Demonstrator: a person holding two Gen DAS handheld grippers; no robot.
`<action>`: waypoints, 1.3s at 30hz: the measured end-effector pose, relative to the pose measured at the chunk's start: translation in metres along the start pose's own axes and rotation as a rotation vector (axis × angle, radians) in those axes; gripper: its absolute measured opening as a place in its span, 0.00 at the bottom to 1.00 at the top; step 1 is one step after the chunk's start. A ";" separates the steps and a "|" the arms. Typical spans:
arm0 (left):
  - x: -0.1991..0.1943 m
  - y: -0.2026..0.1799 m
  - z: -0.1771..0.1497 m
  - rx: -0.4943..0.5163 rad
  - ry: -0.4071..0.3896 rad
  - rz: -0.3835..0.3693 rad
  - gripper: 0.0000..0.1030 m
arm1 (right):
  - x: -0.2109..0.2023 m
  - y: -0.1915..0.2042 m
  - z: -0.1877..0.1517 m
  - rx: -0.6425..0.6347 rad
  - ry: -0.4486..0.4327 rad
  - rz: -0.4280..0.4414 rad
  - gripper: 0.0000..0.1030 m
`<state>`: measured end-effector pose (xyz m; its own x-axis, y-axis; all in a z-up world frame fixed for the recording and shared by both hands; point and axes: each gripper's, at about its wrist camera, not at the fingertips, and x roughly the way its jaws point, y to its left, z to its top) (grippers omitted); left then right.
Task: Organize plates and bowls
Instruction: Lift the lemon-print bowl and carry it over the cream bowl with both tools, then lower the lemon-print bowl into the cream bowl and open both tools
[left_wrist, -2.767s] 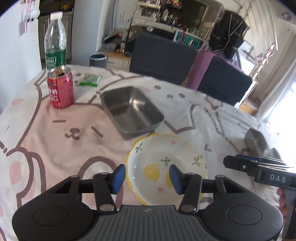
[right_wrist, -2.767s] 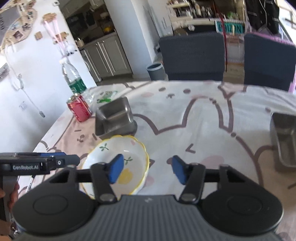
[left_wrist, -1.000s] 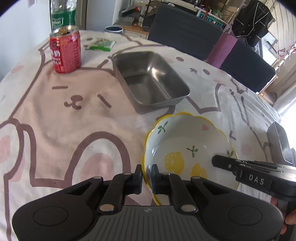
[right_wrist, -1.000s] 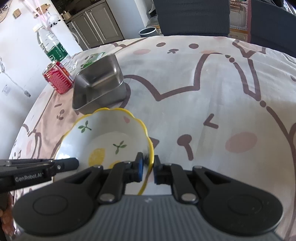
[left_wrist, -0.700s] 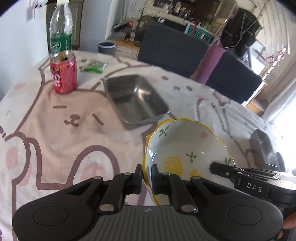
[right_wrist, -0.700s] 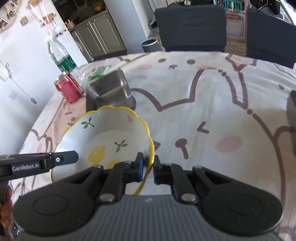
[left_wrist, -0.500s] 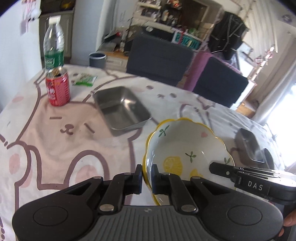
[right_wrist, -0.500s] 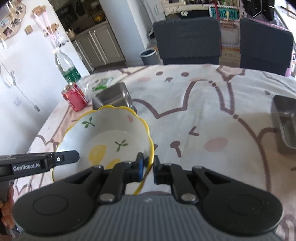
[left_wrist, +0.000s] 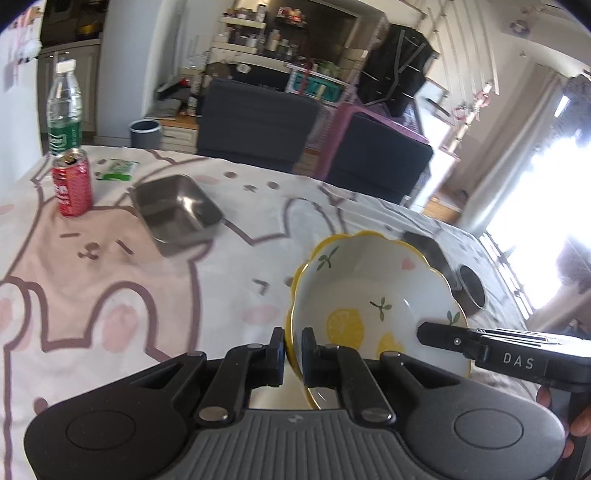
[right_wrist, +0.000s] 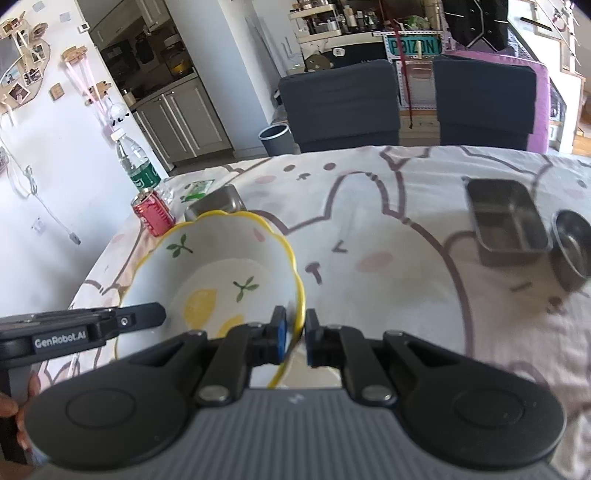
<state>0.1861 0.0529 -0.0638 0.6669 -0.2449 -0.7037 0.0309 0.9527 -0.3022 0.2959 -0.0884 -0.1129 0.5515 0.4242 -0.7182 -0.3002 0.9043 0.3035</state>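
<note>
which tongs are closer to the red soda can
Left. The left tongs pinch the bowl rim on the side facing the can; the right tongs pinch the opposite rim, with the bowl between them and the can.

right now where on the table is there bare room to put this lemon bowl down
Widest bare cloth: the middle, between the left steel tray and the right steel tray. Crowded: the far left corner with the cola can and water bottle, and the right edge by the round steel bowl.
</note>
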 end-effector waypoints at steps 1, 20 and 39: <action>-0.001 -0.004 -0.004 0.011 0.004 -0.011 0.09 | -0.007 -0.004 -0.005 0.006 -0.002 -0.002 0.11; 0.006 -0.008 -0.052 0.063 0.108 -0.039 0.09 | -0.030 -0.018 -0.075 0.086 0.051 -0.046 0.08; 0.055 -0.004 -0.061 0.056 0.238 -0.006 0.13 | 0.000 -0.011 -0.074 0.022 0.139 -0.151 0.08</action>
<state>0.1768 0.0242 -0.1406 0.4722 -0.2797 -0.8359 0.0800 0.9580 -0.2753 0.2414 -0.1018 -0.1624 0.4757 0.2748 -0.8356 -0.2044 0.9585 0.1988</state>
